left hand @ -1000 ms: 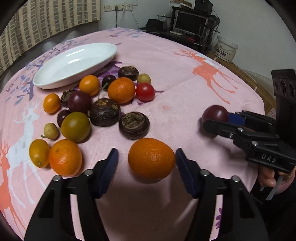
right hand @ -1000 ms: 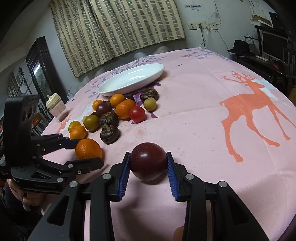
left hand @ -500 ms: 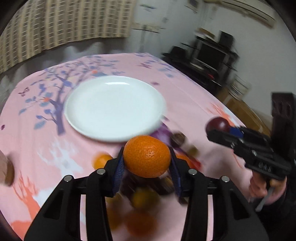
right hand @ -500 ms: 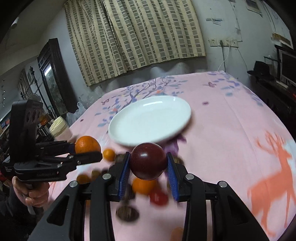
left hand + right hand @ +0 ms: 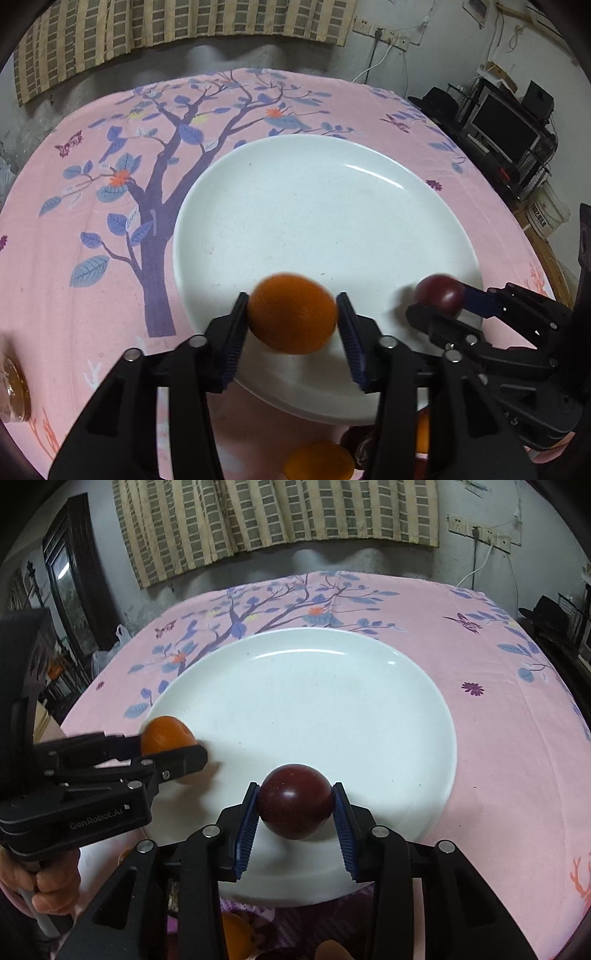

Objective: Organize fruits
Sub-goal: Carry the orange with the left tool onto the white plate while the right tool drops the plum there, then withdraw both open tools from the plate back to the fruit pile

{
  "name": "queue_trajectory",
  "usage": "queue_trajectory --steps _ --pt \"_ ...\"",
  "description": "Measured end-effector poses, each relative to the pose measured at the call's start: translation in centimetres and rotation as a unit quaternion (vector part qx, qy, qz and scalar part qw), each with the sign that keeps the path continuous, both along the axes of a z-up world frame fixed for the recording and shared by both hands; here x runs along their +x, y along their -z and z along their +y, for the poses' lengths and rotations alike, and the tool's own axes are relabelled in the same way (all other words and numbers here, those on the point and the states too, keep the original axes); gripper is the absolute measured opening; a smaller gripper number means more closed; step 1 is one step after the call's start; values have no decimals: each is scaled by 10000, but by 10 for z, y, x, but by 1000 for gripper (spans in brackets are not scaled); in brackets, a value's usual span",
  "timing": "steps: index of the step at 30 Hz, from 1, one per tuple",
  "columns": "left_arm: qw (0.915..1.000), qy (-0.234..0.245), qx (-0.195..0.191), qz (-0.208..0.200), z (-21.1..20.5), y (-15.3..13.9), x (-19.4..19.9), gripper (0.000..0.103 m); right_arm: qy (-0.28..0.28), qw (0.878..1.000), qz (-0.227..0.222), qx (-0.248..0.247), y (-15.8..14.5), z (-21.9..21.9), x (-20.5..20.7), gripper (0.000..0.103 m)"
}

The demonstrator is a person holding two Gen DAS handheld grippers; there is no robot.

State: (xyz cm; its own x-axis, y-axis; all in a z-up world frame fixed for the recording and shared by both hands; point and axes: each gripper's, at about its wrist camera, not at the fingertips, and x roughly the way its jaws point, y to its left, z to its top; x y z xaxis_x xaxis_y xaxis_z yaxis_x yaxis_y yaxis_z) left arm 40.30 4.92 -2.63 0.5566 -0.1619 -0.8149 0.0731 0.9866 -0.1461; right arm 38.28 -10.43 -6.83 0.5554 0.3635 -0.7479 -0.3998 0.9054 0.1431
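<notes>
My left gripper [image 5: 291, 332] is shut on an orange [image 5: 292, 313] and holds it over the near edge of the white plate [image 5: 332, 206]. My right gripper [image 5: 294, 814] is shut on a dark red plum [image 5: 294, 800] over the plate's [image 5: 306, 701] near part. In the left wrist view the right gripper [image 5: 439, 306] with the plum [image 5: 439, 294] is at the right. In the right wrist view the left gripper [image 5: 173, 749] with the orange [image 5: 166, 734] is at the left. The plate holds no fruit.
The plate lies on a pink tablecloth [image 5: 74, 229] with a tree print. Other fruits [image 5: 319, 461] lie on the cloth below the grippers, mostly hidden. A jar [image 5: 11, 391] stands at the left edge. A desk with a monitor [image 5: 506, 125] is at the right.
Both grippers have lifted their fruits off the cloth and carried them forward from the fruit pile to over the plate. The left gripper closed on the orange a second ago.
</notes>
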Motion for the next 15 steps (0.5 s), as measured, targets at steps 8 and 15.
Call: queue_trajectory --steps 8,15 --pt "9940 -316 276 -1014 13 -59 -59 96 213 9910 -912 960 -43 -48 -67 99" --pt "9947 -253 32 -997 27 -47 -134 96 -246 9717 85 2347 -21 -78 -106 99"
